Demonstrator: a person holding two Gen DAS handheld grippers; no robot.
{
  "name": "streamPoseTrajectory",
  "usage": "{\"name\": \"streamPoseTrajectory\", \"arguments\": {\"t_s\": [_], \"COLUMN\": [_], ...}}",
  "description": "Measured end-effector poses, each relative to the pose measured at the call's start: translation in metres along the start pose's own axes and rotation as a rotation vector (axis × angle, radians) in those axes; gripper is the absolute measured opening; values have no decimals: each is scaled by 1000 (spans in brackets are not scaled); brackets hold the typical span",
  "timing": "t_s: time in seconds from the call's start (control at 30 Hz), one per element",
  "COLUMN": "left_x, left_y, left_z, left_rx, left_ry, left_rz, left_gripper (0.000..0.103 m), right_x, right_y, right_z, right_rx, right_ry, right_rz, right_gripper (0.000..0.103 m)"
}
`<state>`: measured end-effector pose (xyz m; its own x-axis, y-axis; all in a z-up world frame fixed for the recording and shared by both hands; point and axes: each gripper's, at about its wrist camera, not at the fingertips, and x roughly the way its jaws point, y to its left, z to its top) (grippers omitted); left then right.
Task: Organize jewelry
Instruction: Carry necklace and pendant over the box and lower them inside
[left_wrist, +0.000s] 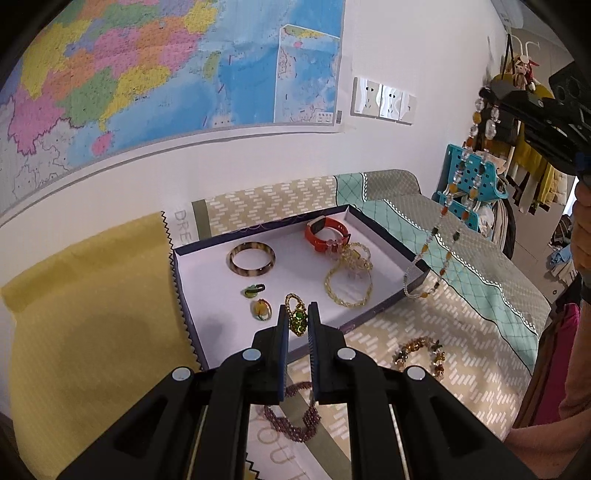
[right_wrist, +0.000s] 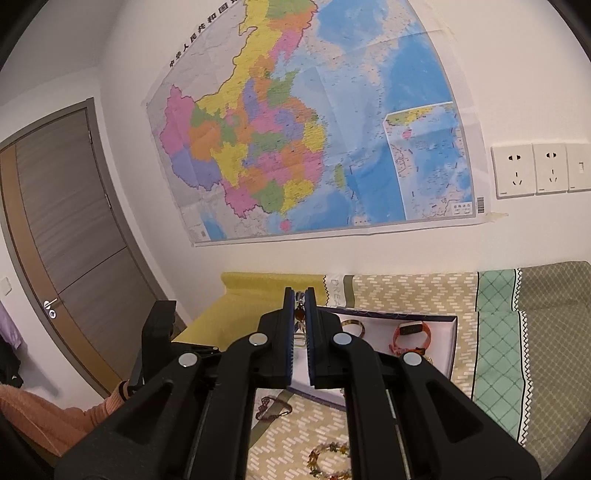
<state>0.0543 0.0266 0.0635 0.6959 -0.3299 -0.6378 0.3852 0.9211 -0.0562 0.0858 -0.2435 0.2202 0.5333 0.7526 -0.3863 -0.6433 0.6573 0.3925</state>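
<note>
A white-lined box (left_wrist: 207, 273) lies on the bed and holds a brown bangle (left_wrist: 252, 259), an orange watch (left_wrist: 325, 229), yellow bead strands (left_wrist: 349, 284) and small pieces. My left gripper (left_wrist: 298, 314) is shut on a green and gold ring (left_wrist: 296, 318) over the box's front edge. My right gripper (left_wrist: 491, 96), high at the right, is shut on a long beaded necklace (left_wrist: 448, 206) that hangs down to the box's right corner. The right wrist view shows beads pinched between the right fingers (right_wrist: 300, 306).
A purple bead bracelet (left_wrist: 291, 417) and an amber bead bracelet (left_wrist: 421, 356) lie on the patterned bedcover in front of the box. A yellow cloth (left_wrist: 85, 317) lies at the left. A teal rack (left_wrist: 469, 177) and hanging clothes stand at the right. A map covers the wall.
</note>
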Motion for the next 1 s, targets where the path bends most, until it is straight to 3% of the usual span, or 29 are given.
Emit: {"name": "streamPoseTrajectory", "arguments": {"t_s": [1.0], "left_x": [35], "left_y": [13], "left_z": [13], "left_rx": [-15], "left_ry": [40], "left_rz": [29], "left_gripper": [8], "right_x": [61], "right_y": [-43], "right_z": [3], "right_rx": [70], "right_ry": [79], "right_rz": [-38], "right_gripper": [6]}}
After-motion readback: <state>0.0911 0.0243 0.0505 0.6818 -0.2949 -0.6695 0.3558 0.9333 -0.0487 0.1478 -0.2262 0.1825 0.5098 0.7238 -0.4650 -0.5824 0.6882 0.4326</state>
